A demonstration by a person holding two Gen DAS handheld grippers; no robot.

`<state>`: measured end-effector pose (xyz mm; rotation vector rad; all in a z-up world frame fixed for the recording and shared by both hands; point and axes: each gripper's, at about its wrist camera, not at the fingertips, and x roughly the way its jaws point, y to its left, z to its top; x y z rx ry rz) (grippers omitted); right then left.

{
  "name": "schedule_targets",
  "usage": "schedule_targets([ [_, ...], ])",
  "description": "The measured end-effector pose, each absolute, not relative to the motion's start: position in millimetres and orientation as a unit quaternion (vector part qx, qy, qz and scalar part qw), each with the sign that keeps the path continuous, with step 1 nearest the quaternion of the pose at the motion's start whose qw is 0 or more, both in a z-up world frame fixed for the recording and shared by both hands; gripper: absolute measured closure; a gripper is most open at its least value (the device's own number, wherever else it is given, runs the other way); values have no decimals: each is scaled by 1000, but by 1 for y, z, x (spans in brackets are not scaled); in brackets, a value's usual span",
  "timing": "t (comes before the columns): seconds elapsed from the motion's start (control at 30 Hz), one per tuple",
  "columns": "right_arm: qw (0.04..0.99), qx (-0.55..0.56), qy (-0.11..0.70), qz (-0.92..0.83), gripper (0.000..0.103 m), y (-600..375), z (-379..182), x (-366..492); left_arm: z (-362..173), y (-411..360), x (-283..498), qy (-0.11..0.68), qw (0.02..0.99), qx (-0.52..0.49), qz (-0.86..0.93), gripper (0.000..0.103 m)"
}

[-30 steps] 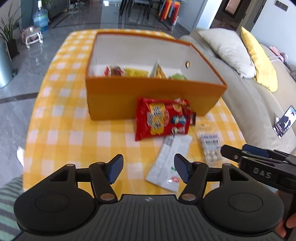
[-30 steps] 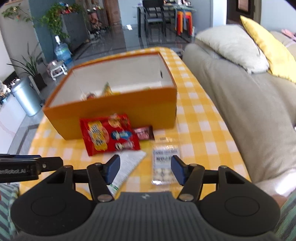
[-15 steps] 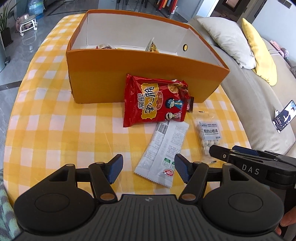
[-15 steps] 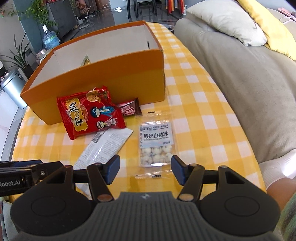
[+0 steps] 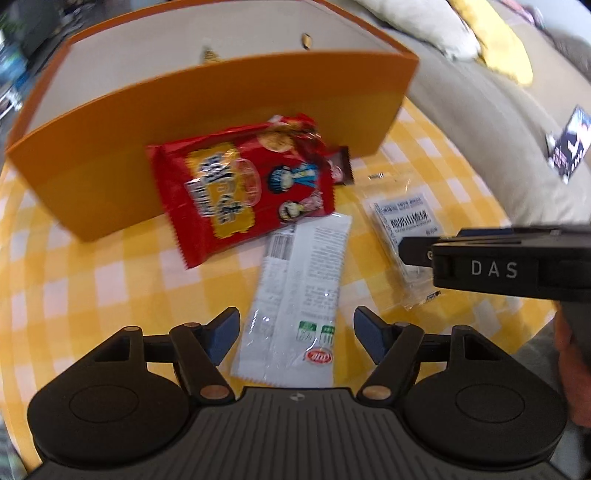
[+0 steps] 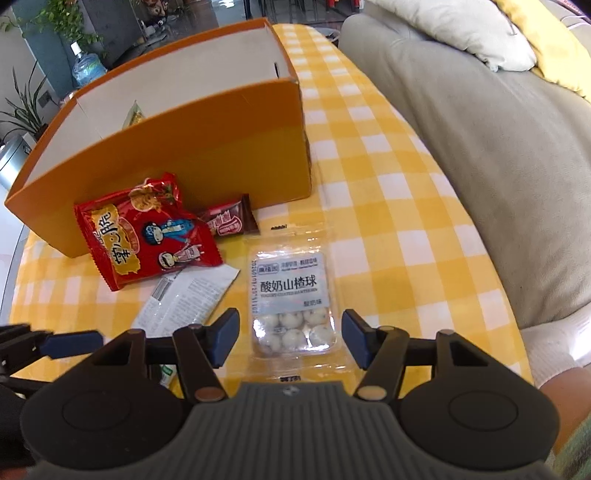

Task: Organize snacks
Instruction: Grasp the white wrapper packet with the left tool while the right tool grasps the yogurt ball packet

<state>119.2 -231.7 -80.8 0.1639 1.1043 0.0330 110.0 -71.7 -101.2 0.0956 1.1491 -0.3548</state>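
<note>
An orange box stands on the yellow checked tablecloth with a few snacks inside. In front of it lie a red snack bag, a small brown bar, a white packet and a clear pack of white balls. My left gripper hovers over the white packet's near end, its jaws opening, the packet between them and untouched. My right gripper stands open astride the ball pack without touching it.
A grey sofa with a white cushion and a yellow one runs along the table's right edge. A phone lies on the sofa. Potted plants, a water bottle and a bin stand on the floor at the far left.
Both grippers have come down and forward toward the table. The left now straddles the white packet with wider jaws; the right now straddles the ball pack.
</note>
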Motion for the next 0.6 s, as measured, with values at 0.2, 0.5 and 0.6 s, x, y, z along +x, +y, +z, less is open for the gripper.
schedule_targets([
  [0.2,845,70,530,31,36,-229,-86,127,-113,-79,122,538,826,47,-164,18],
  [0.5,838,65,541,21,36,-227,-97,136,-117,-85,131,524,835,62,-158,16],
  [0.6,835,60,547,18,36,-225,-102,138,-117,-87,131,525,834,68,-157,22],
])
